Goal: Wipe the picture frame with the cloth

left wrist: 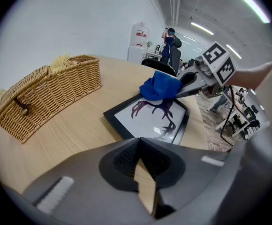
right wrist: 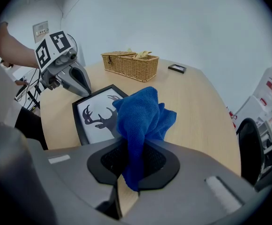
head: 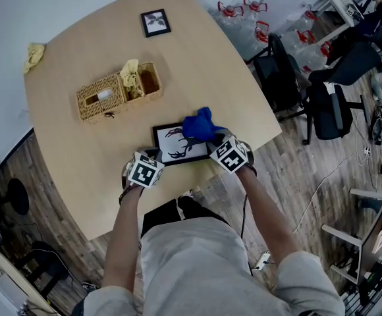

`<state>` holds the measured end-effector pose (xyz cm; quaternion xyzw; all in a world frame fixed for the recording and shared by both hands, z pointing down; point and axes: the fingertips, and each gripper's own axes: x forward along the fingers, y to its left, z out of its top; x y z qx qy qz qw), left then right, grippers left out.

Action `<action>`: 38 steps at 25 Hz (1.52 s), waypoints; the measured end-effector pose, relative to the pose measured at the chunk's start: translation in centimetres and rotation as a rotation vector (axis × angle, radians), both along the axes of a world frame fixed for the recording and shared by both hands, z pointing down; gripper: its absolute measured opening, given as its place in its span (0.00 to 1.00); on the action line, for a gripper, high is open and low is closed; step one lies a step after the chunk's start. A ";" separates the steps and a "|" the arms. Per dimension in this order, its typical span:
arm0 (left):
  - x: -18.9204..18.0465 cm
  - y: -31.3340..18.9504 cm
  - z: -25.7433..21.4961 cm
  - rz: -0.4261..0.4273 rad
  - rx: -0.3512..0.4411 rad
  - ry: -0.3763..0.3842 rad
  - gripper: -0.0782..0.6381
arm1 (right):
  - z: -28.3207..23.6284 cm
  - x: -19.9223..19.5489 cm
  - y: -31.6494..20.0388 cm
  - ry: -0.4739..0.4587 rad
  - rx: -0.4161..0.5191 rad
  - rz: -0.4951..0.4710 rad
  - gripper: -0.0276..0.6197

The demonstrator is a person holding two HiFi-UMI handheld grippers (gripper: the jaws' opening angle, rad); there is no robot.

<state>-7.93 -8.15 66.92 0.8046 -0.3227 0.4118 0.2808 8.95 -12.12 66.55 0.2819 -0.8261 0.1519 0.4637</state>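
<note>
The table is offering bare surface to the right of the picture frame and beyond it, up to the wicker basket, which is standing well apart toward the far left. The picture frame is lying flat close to the table's near edge, in front of the person. The right gripper is holding its jaws clamped on the blue cloth, which is covering and hiding the frame's far right corner. The left gripper is showing its jaws together with nothing between them, just beside the frame's near left corner. In the head view, both grippers are hiding part of the frame's near edge
</note>
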 end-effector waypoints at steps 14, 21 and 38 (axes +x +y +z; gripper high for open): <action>0.0 -0.1 -0.2 -0.002 0.004 0.004 0.18 | 0.1 -1.3 0.6 0.015 0.022 -0.058 0.11; 0.0 0.0 0.0 0.003 -0.003 0.003 0.18 | 1.0 -3.3 1.0 0.044 -0.008 -0.114 0.11; 0.2 -0.3 -0.3 0.015 0.025 0.017 0.18 | 0.9 -6.8 1.1 0.011 -0.024 -0.140 0.11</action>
